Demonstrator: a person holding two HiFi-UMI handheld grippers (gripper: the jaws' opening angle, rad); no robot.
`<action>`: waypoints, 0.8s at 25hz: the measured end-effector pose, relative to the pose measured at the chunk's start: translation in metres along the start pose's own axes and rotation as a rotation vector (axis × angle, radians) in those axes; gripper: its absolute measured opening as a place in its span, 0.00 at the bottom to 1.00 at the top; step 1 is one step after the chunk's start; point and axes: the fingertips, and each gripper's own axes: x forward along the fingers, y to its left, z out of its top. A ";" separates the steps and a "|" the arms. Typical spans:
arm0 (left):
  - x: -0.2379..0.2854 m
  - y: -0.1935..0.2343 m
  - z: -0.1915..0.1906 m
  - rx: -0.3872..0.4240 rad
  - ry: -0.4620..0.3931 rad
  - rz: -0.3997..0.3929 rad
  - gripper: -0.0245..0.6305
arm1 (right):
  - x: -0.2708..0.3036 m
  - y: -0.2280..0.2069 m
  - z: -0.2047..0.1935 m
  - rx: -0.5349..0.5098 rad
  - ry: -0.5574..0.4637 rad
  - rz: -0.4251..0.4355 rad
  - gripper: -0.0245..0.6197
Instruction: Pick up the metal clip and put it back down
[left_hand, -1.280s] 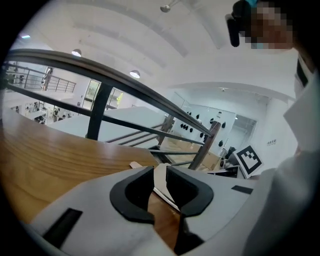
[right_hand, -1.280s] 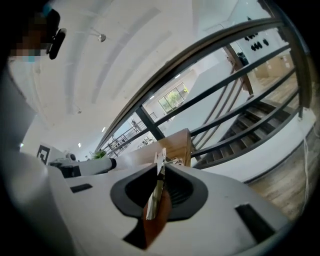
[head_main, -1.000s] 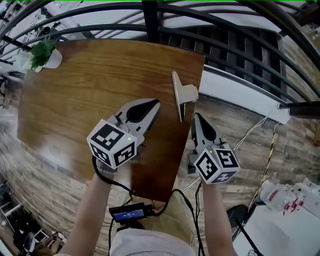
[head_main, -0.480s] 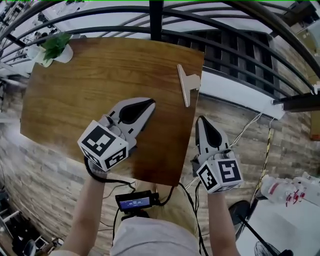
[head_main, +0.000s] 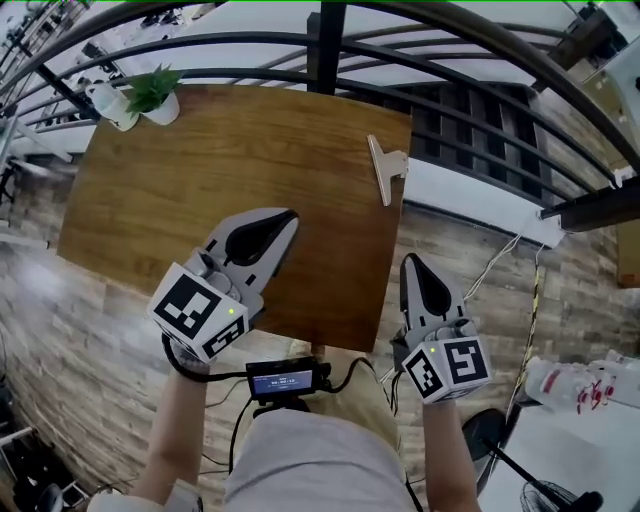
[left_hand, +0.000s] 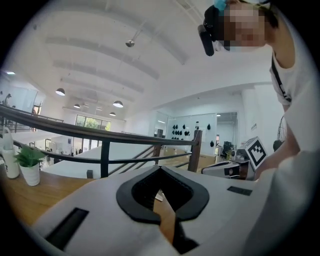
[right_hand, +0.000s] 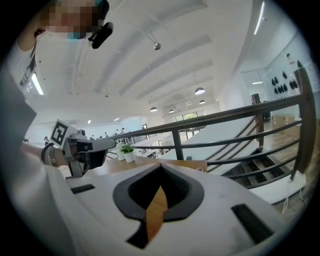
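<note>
The metal clip (right_hand: 200, 169) is shown way too tiny in the right gripper view, and the table (right_hand: 191, 163) gets mostly blocked by the right gripper (right_hand: 160, 166).

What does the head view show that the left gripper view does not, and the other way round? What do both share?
Only the head view: the metal clip in full, near the far right edge of the wooden table, the plank floor and a small screen device at the person's waist. Only the left gripper view: ceiling lamps and the camera on the person's head. Both: the potted plant, the railing, the table, the left claw and right claw, both shut.
</note>
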 end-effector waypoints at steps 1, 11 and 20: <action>-0.011 -0.003 0.004 0.008 -0.004 0.008 0.04 | -0.007 0.006 0.002 -0.003 -0.008 -0.003 0.04; -0.097 -0.041 0.021 0.058 -0.015 0.048 0.04 | -0.071 0.054 0.023 -0.018 -0.100 -0.013 0.04; -0.119 -0.064 0.029 0.064 -0.029 0.040 0.04 | -0.103 0.069 0.030 -0.010 -0.136 -0.028 0.04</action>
